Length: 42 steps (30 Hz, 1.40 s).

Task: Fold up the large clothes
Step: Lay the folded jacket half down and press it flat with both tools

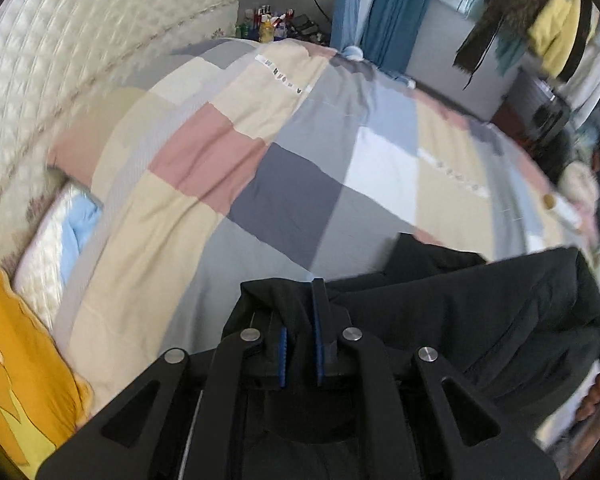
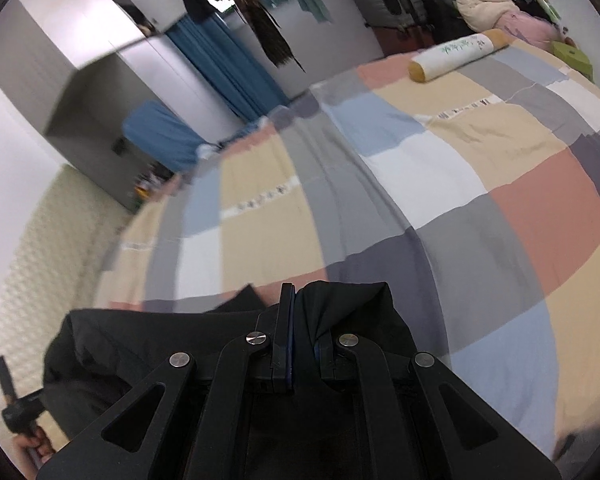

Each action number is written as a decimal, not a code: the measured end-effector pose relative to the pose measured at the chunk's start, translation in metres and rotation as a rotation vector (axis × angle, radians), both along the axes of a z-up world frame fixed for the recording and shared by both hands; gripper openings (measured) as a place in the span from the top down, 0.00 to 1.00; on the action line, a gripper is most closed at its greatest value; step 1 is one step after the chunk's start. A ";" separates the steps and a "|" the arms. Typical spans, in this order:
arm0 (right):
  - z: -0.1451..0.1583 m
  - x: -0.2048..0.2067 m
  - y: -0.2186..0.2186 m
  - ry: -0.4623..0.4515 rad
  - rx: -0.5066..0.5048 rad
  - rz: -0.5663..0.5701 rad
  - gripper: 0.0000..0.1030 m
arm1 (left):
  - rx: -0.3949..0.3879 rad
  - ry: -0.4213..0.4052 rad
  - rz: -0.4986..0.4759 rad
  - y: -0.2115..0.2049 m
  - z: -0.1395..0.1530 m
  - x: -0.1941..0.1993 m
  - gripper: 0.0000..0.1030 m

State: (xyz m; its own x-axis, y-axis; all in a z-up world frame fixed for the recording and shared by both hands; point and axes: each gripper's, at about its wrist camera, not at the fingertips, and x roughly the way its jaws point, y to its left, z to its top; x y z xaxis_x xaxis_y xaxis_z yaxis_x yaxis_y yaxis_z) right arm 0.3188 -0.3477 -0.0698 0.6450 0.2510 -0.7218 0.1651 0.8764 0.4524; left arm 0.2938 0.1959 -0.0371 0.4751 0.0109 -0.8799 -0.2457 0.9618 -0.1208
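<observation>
A large black jacket (image 1: 480, 312) hangs between my two grippers above a bed with a patchwork quilt (image 1: 292, 184). My left gripper (image 1: 300, 312) is shut on a bunched edge of the jacket, with fabric draped over its fingers. My right gripper (image 2: 300, 320) is shut on another part of the black jacket (image 2: 140, 344), with cloth pinched between its blue pads. The jacket spreads right in the left wrist view and left in the right wrist view. Its lower part is hidden below the grippers.
The quilt (image 2: 440, 168) covers the bed. A quilted cream headboard (image 1: 100, 32) and an orange pillow (image 1: 16, 360) lie at left. A cylindrical bolster (image 2: 456, 54) lies at the far end. Hanging clothes (image 2: 268, 20), a blue curtain (image 2: 228, 68) and a cluttered nightstand (image 1: 272, 24) stand beyond.
</observation>
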 end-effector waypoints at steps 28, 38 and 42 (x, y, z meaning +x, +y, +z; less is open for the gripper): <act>-0.111 0.075 0.020 0.241 0.008 0.095 0.90 | -0.047 0.233 -0.037 -0.009 -0.111 0.085 0.88; -0.032 0.023 0.011 0.123 0.028 0.129 0.30 | -0.188 0.040 -0.069 0.008 -0.029 0.017 0.25; -0.005 0.011 0.050 0.025 -0.083 0.198 0.23 | -0.065 -0.170 -0.164 -0.034 0.003 -0.010 0.23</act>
State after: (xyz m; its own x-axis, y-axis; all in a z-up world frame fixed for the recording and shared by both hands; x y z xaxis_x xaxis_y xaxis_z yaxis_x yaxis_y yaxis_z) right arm 0.3303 -0.2981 -0.0746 0.5708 0.3101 -0.7603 -0.0043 0.9271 0.3749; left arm 0.2834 0.1616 -0.0345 0.6069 -0.1324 -0.7837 -0.0579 0.9760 -0.2097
